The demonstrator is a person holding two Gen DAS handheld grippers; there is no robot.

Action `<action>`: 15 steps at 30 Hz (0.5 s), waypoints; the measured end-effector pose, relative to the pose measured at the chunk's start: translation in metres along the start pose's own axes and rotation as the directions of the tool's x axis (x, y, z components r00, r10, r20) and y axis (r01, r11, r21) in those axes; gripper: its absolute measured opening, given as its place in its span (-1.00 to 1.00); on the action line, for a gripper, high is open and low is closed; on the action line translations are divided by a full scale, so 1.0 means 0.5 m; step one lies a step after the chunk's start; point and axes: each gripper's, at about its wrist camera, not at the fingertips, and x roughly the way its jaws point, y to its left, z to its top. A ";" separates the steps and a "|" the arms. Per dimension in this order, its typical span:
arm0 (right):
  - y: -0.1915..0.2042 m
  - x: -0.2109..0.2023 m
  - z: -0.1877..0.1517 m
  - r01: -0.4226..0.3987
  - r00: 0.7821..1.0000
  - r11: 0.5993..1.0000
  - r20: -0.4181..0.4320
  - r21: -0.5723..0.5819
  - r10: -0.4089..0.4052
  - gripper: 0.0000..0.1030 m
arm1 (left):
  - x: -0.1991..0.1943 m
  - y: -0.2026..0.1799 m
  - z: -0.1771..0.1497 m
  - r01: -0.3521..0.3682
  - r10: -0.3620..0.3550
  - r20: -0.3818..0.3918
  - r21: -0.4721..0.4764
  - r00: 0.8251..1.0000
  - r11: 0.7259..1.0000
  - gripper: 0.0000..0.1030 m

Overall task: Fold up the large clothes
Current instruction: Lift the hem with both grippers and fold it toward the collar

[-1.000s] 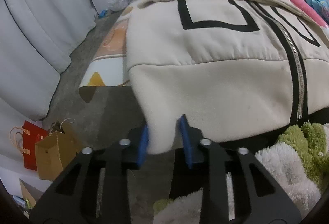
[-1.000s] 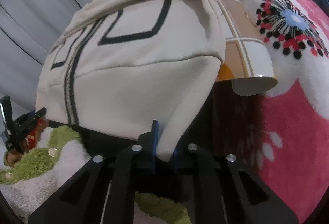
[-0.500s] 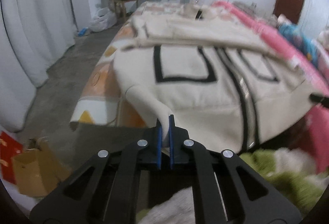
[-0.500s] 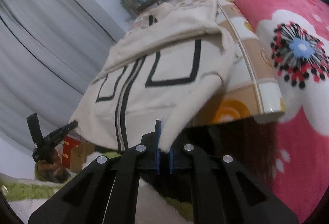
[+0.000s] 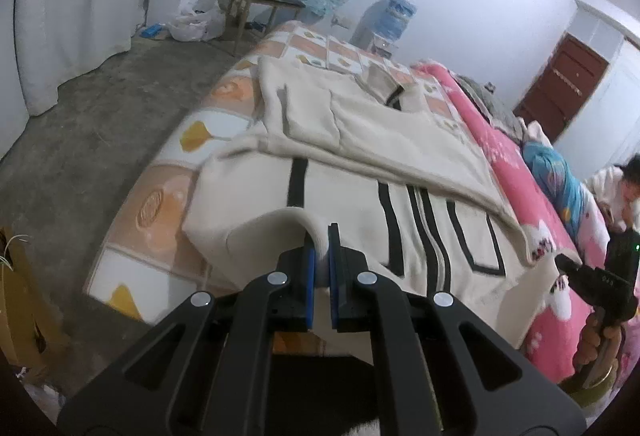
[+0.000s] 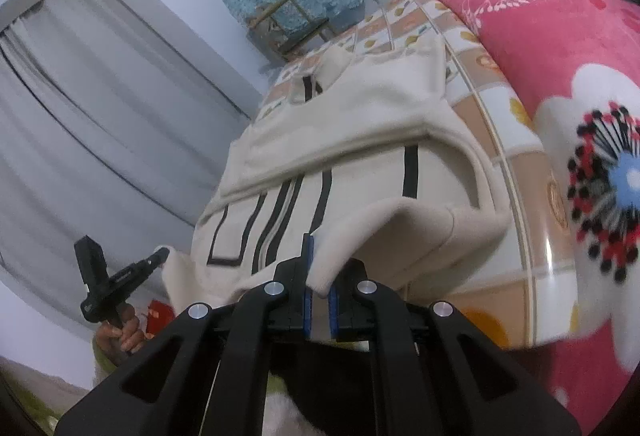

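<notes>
The left gripper (image 5: 322, 236) is pinching the near left hem corner of the cream zip jacket (image 5: 372, 156) between its blue pads. The right gripper (image 6: 320, 276) is clamping the near right hem corner (image 6: 320, 278) the same way. Both corners are standing raised off the bed (image 5: 160, 204), while the jacket body is lying flat on the patterned sheet, sleeves folded across its upper part. A pink floral blanket (image 6: 560, 36) is lying beside it.
</notes>
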 end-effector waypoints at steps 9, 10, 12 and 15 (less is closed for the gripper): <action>-0.040 0.046 0.074 0.017 0.999 0.998 0.050 0.054 -0.019 -0.87 | 0.061 0.042 0.069 -0.038 0.041 0.028 -0.092 0.999 0.995 -0.90; -0.045 0.055 0.081 0.020 0.998 0.998 0.052 0.059 -0.023 -0.87 | 0.072 0.046 0.073 -0.049 0.052 0.025 -0.098 0.998 0.994 -0.90; -0.059 0.077 0.094 0.025 0.998 0.997 0.054 0.074 -0.029 -0.87 | 0.097 0.052 0.082 -0.074 0.076 0.012 -0.105 0.997 0.992 -0.90; -0.074 0.104 0.108 0.035 0.998 0.996 0.046 0.088 -0.039 -0.87 | 0.131 0.060 0.088 -0.095 0.095 -0.012 -0.109 0.995 0.989 -0.90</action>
